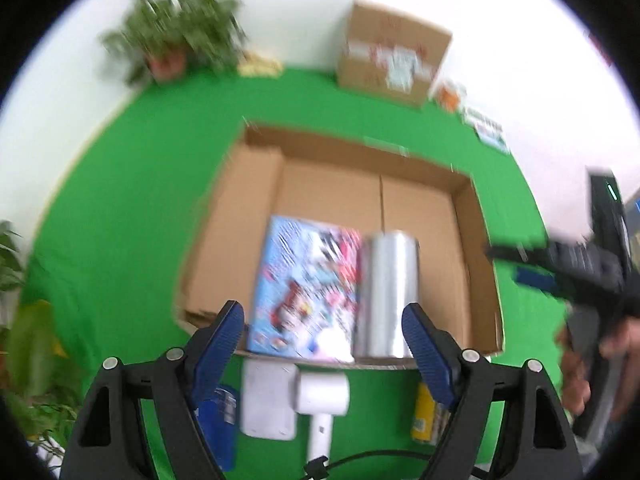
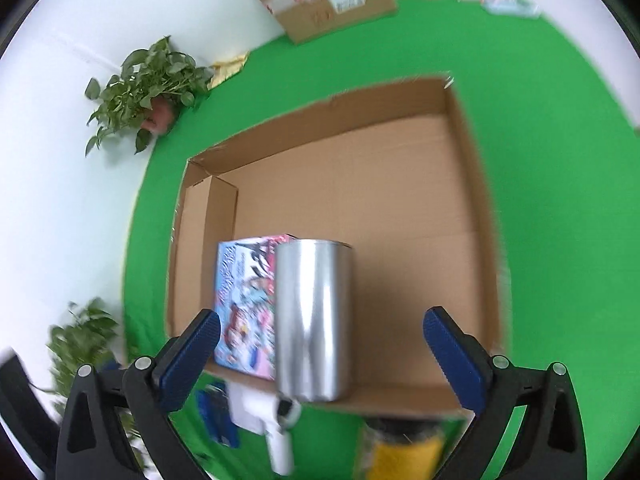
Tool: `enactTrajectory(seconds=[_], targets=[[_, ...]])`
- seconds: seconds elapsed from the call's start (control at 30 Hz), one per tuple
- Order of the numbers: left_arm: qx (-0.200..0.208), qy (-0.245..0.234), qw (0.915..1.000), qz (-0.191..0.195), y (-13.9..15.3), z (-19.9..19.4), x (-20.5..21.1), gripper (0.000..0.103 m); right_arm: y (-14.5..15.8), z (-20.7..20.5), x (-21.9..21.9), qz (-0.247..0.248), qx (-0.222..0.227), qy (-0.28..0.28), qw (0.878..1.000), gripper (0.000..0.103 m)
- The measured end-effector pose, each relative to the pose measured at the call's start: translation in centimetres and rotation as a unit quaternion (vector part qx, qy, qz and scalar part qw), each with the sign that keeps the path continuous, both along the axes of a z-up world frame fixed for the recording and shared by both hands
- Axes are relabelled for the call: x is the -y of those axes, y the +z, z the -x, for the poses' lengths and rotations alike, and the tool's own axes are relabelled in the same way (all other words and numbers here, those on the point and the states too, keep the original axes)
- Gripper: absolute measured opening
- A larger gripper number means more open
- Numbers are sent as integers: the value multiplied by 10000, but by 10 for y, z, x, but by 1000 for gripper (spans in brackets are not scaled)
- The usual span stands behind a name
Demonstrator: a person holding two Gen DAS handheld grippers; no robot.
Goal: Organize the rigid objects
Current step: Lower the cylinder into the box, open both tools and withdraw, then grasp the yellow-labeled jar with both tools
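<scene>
An open cardboard box point(image 1: 480, 248) lies on the green table. Inside it, by the near wall, a colourful printed carton point(image 1: 308, 288) stands beside a silver metal tumbler point(image 1: 386, 296). My left gripper point(image 1: 324, 340) hovers above the near wall, open, nothing between its blue pads. In the right wrist view the right gripper point(image 2: 324, 354) is open very wide above the tumbler point(image 2: 314, 320) and carton point(image 2: 246, 300), its pads clear of both. The right gripper point(image 1: 516, 266) also shows blurred at the box's right. Outside the near wall lie a blue item point(image 1: 216, 412), a white block point(image 1: 268, 400), a white handled device point(image 1: 320, 400) and a yellow can point(image 1: 426, 412).
A taped, closed cardboard box point(image 1: 394, 54) stands at the back against the white wall, with small packets point(image 1: 486, 126) to its right. A potted plant point(image 1: 176, 36) is at the back left, more leaves point(image 1: 24, 344) at the near left. A person's hand point(image 1: 576, 376) is at the right edge.
</scene>
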State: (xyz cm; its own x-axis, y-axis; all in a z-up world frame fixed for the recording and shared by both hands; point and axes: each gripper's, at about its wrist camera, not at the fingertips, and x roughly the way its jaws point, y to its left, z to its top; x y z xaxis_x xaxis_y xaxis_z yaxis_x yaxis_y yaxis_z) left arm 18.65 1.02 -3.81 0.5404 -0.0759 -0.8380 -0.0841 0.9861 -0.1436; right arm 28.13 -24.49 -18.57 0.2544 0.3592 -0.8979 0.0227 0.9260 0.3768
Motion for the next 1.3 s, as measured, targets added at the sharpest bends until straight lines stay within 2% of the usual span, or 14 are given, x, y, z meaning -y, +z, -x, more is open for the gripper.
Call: enactTrajectory(seconds=[0.13, 0.23, 0.3, 0.33, 0.37, 0.43, 0.47, 0.53, 0.57, 0.63, 0.67, 0.77, 1.0, 1.3], targets=[[266, 176, 9988, -373, 21, 21, 5, 81, 33, 48, 16, 717, 304, -177, 9968, 102], [-48, 227, 9989, -410, 4, 22, 16, 79, 43, 83, 24, 850, 335, -59, 9958, 102], [-86, 49, 9998, -160, 1, 33, 24, 61, 47, 107, 28, 928, 404, -16, 9949, 102], [-134, -180, 9997, 55, 0, 41, 32, 30, 49, 118, 34, 938, 421, -11, 9947, 102], [-232, -355, 9990, 144, -4, 44, 38, 7, 51, 129, 37, 935, 431, -1, 9947, 102], [-336, -655, 9973, 67, -7, 53, 57, 6, 55, 149, 41, 825, 503, 89, 9953, 84], [-337, -761, 9965, 29, -7, 57, 64, 6, 57, 157, 46, 787, 534, 133, 9954, 68], [-408, -931, 9948, 57, -7, 62, 77, 14, 59, 171, 55, 652, 538, 166, 9963, 65], [-500, -948, 9942, 46, -8, 63, 80, 42, 59, 176, 60, 538, 539, 126, 9970, 67], [-631, -802, 9945, -245, -10, 65, 87, 86, 57, 184, 70, 383, 528, -11, 9979, 88], [-558, -724, 9949, -422, -9, 68, 89, 87, 55, 188, 75, 350, 523, -95, 9980, 101], [-682, -836, 9924, -589, -15, 71, 96, 87, 50, 196, 89, 290, 519, -263, 9979, 102], [-852, -1017, 9911, -59, -29, 80, 97, 86, 26, 199, 104, 171, 206, -367, 9990, 102], [-1288, -1422, 9769, 945, -65, 70, 108, 86, -18, 172, 89, -361, -430, -284, 9980, 98]])
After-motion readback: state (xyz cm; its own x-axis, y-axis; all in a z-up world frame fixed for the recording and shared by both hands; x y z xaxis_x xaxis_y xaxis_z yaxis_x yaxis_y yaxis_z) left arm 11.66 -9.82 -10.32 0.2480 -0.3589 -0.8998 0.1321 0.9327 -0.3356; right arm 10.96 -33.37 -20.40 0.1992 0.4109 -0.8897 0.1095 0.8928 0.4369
